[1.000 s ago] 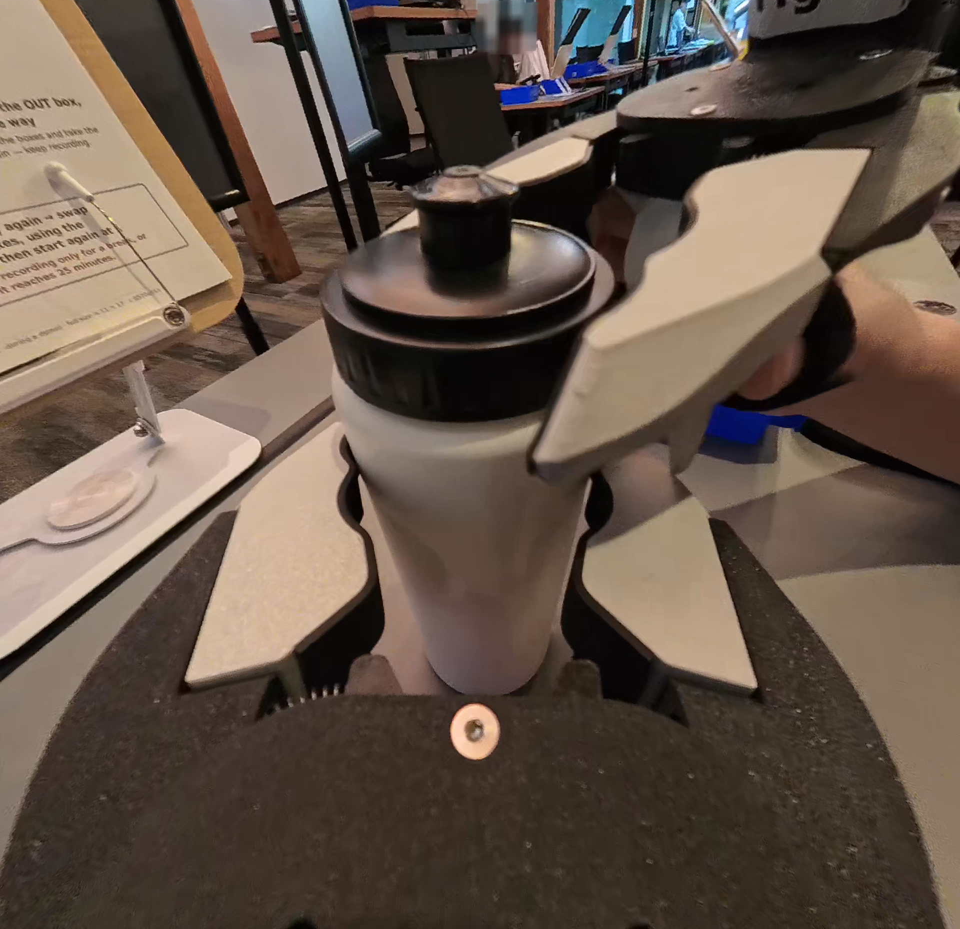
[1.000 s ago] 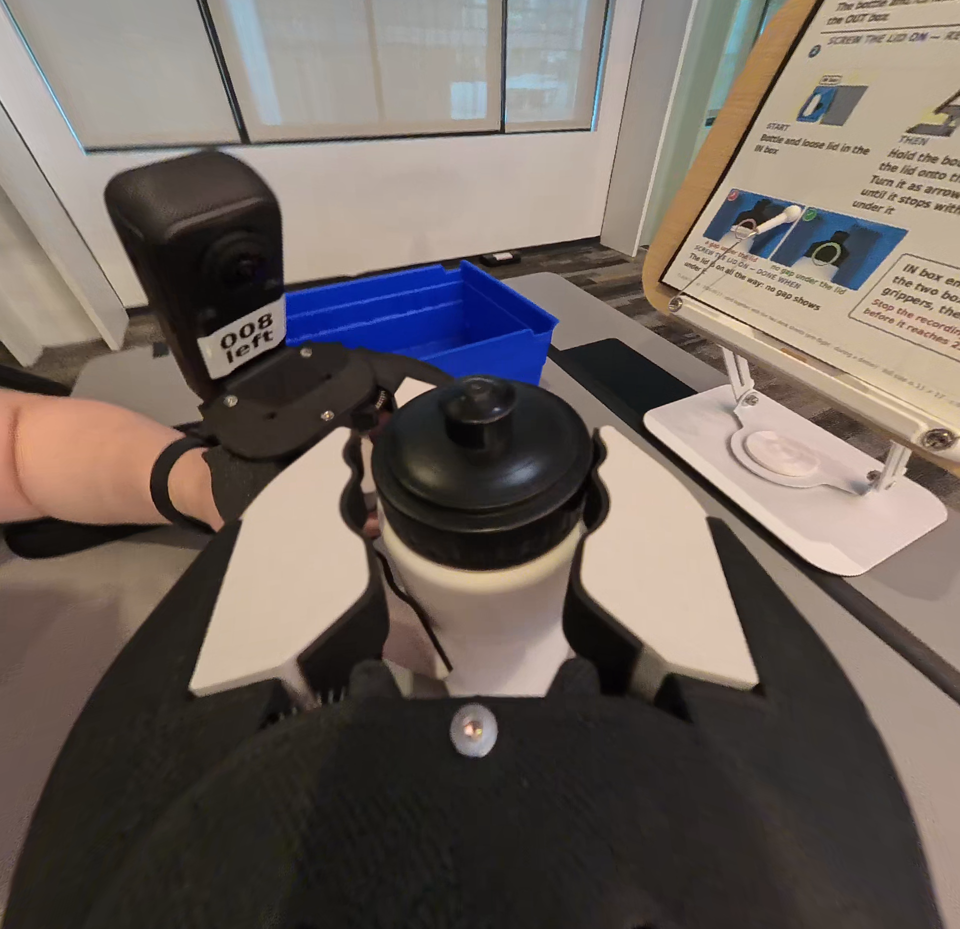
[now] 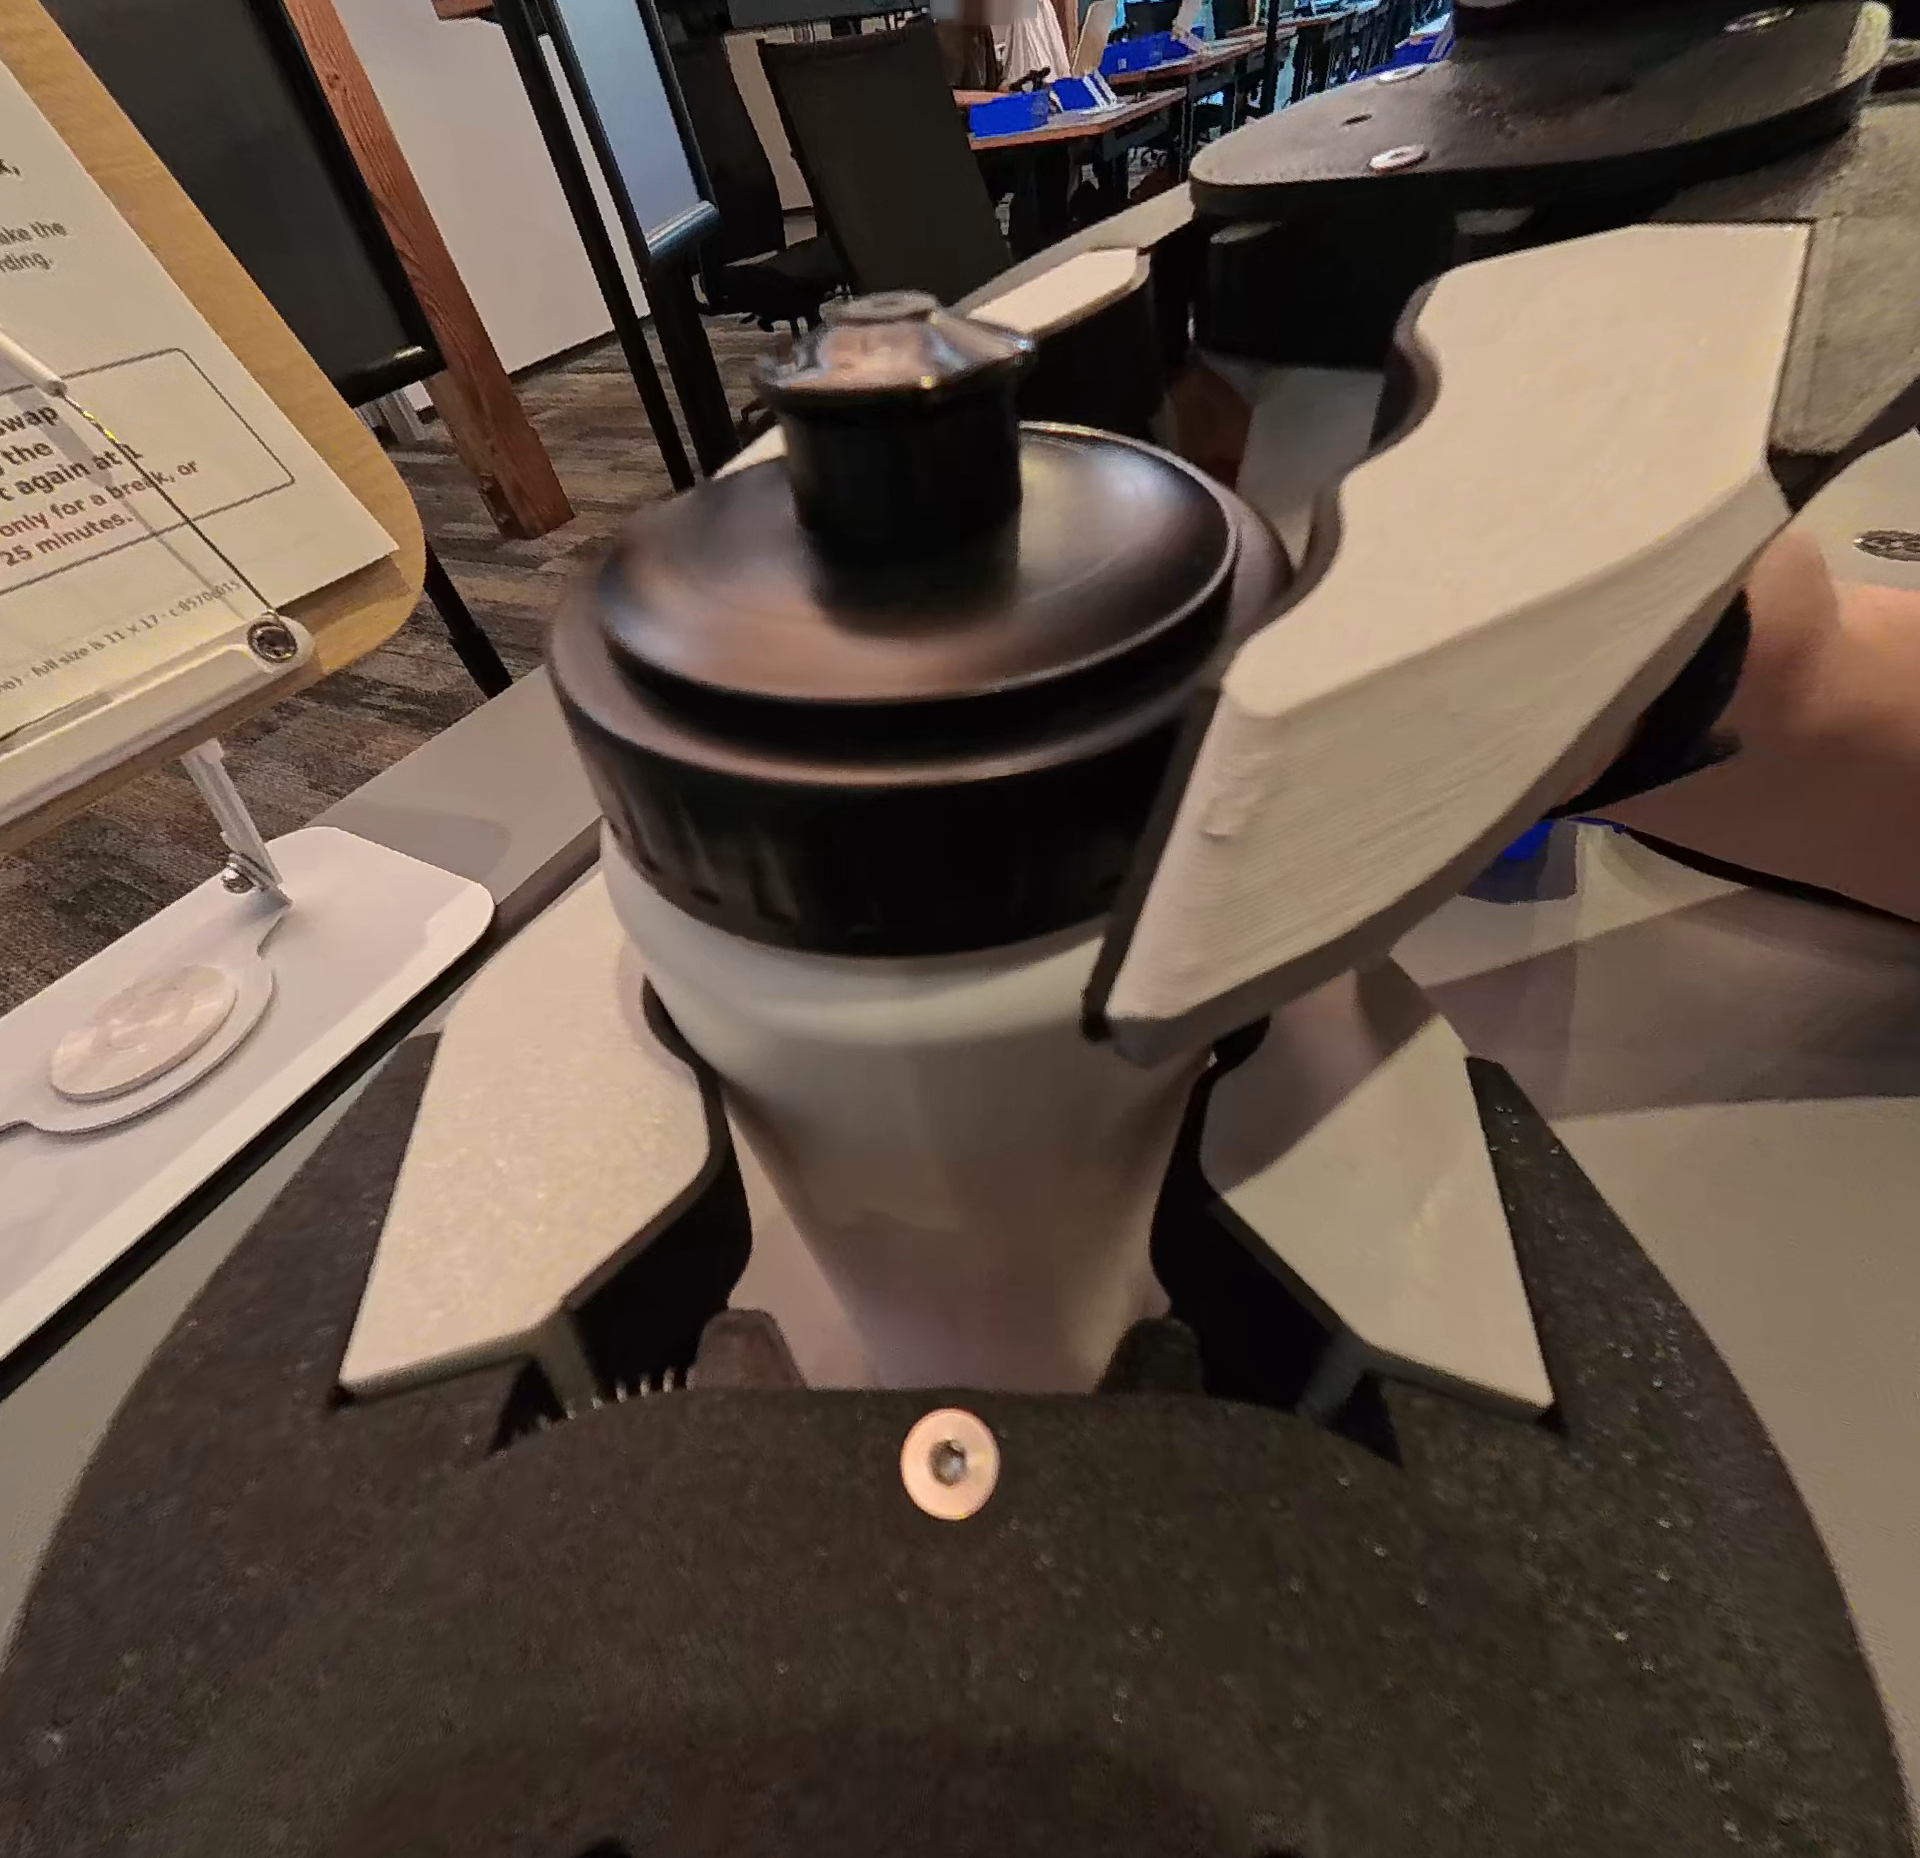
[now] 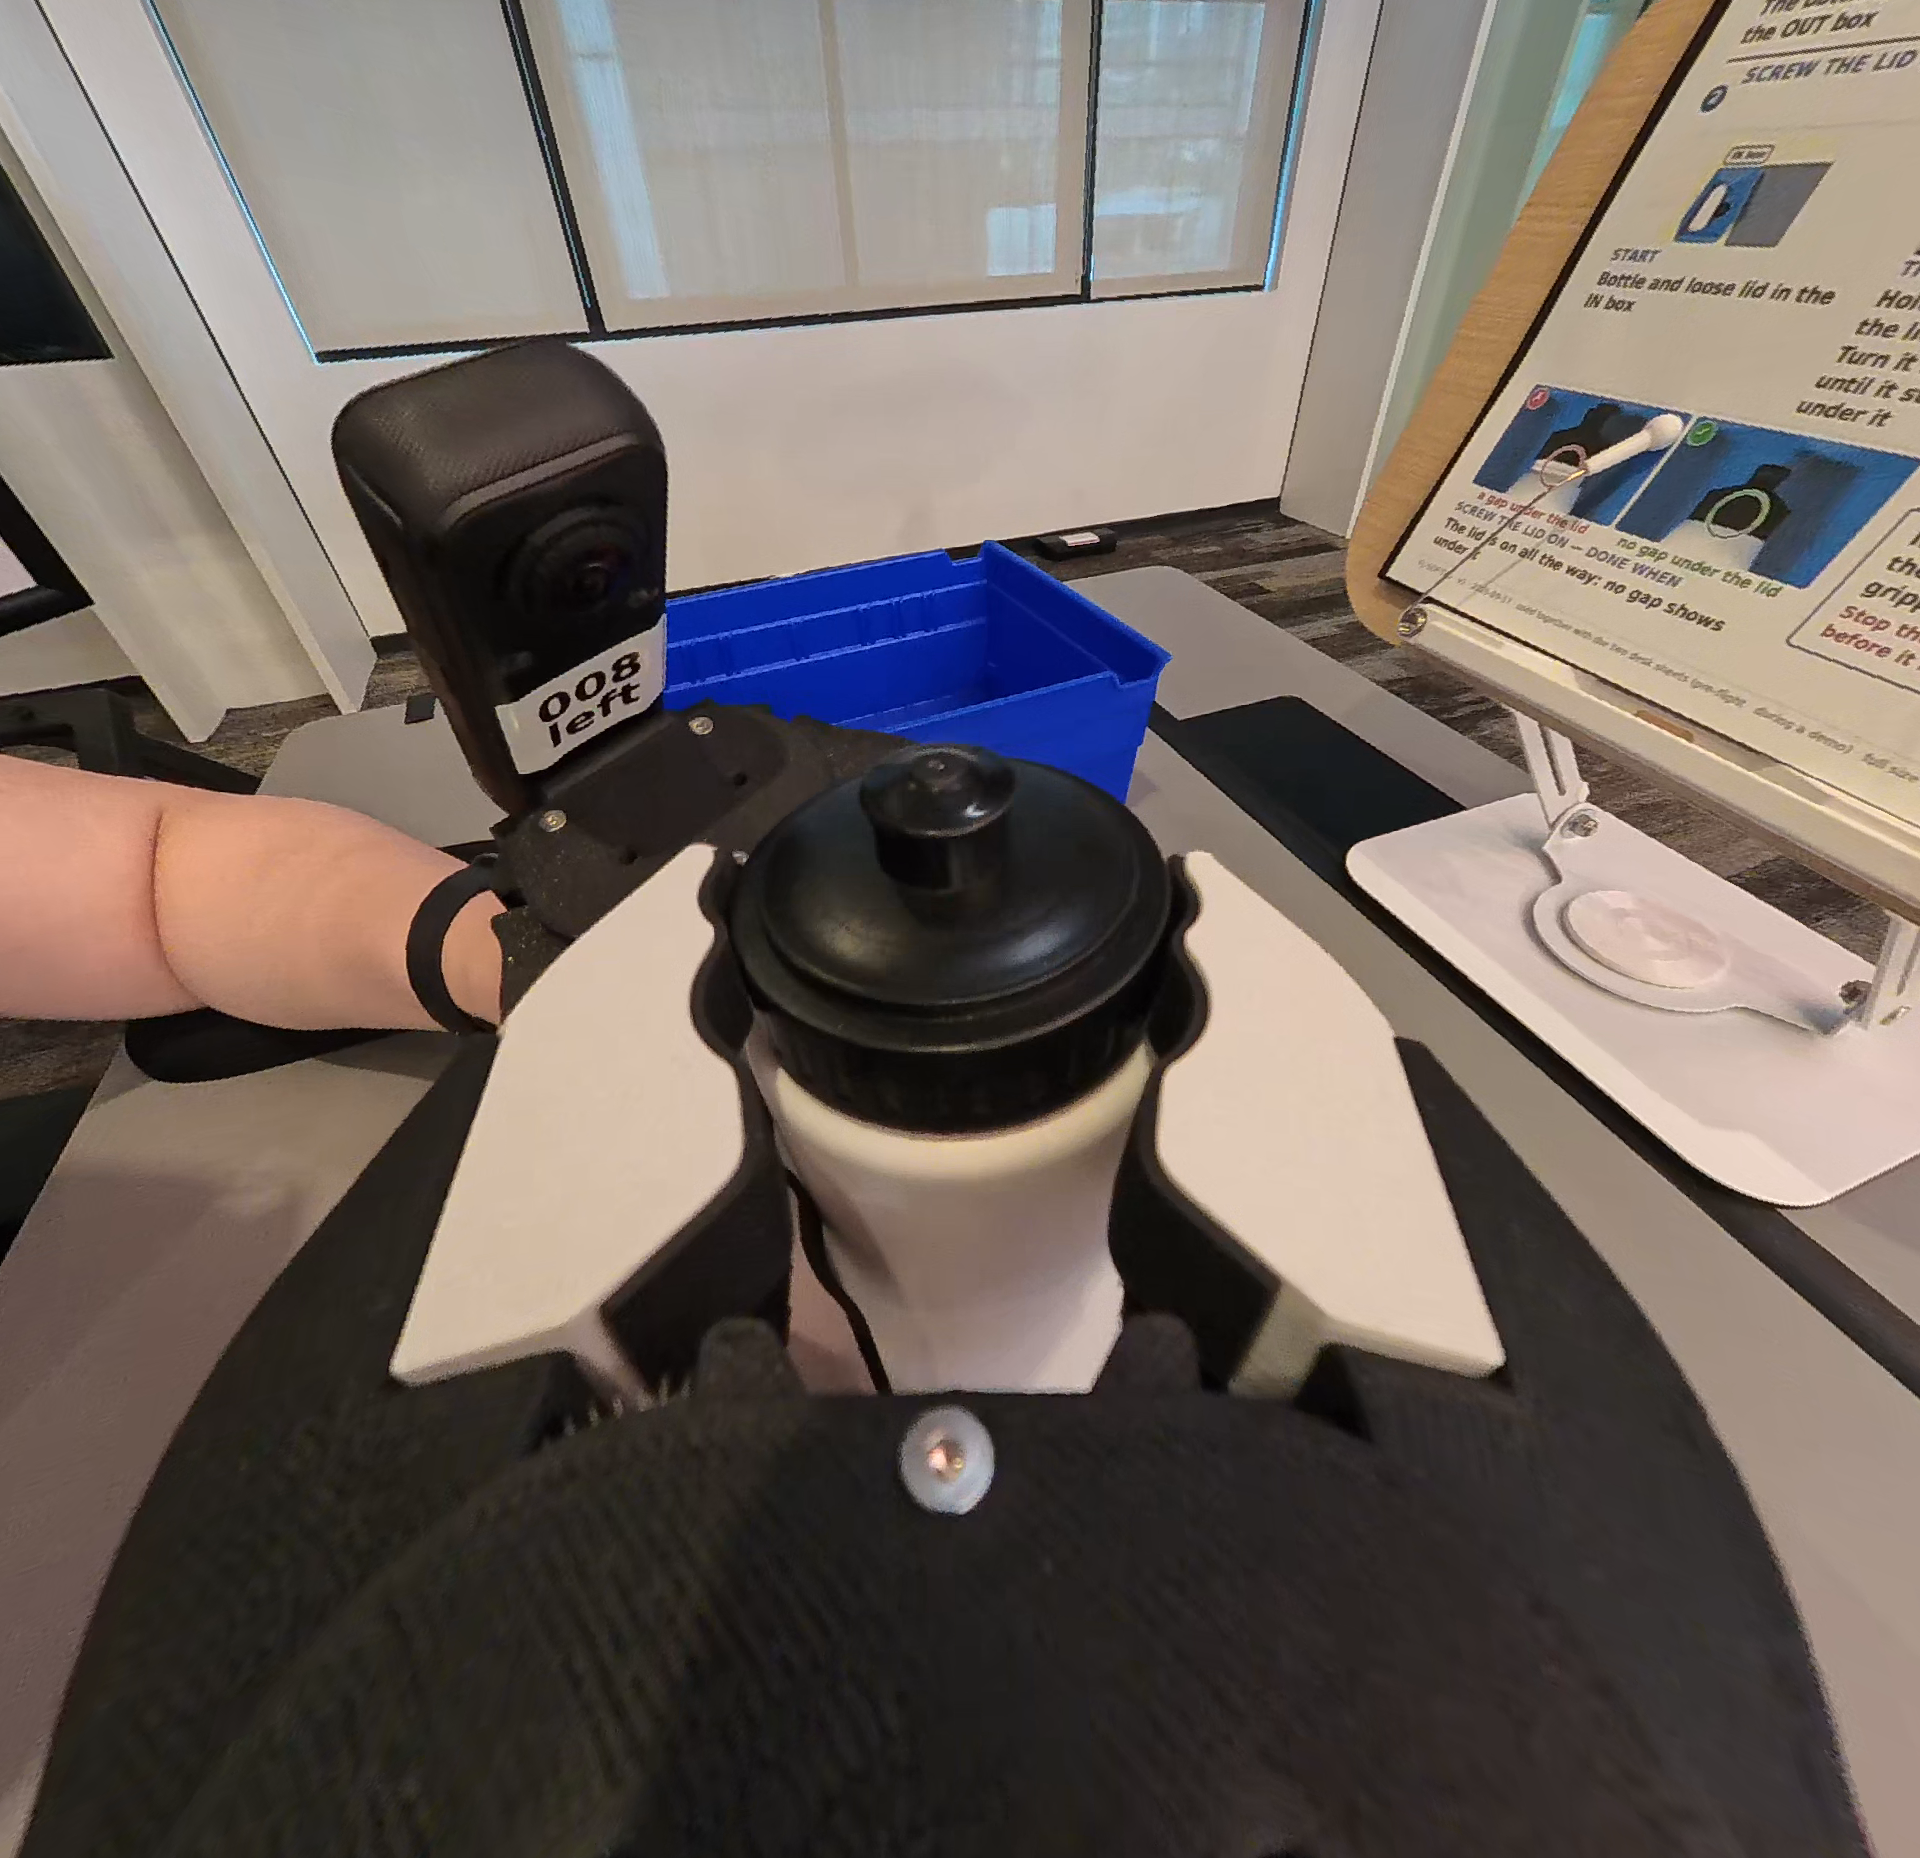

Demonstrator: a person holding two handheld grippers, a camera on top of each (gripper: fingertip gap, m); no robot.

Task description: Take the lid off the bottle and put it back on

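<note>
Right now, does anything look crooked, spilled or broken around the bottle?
Nothing stands out. The black lid sits level on the white bottle, no spill shows, the left gripper grips the body and the right gripper the lid.

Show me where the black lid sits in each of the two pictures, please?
Left wrist view: the black lid sits at centre, atop the white bottle, the right gripper clamping it from the right.
Right wrist view: lid at centre, between this gripper's fingers.
Shared landmark: the white stand base.
</note>
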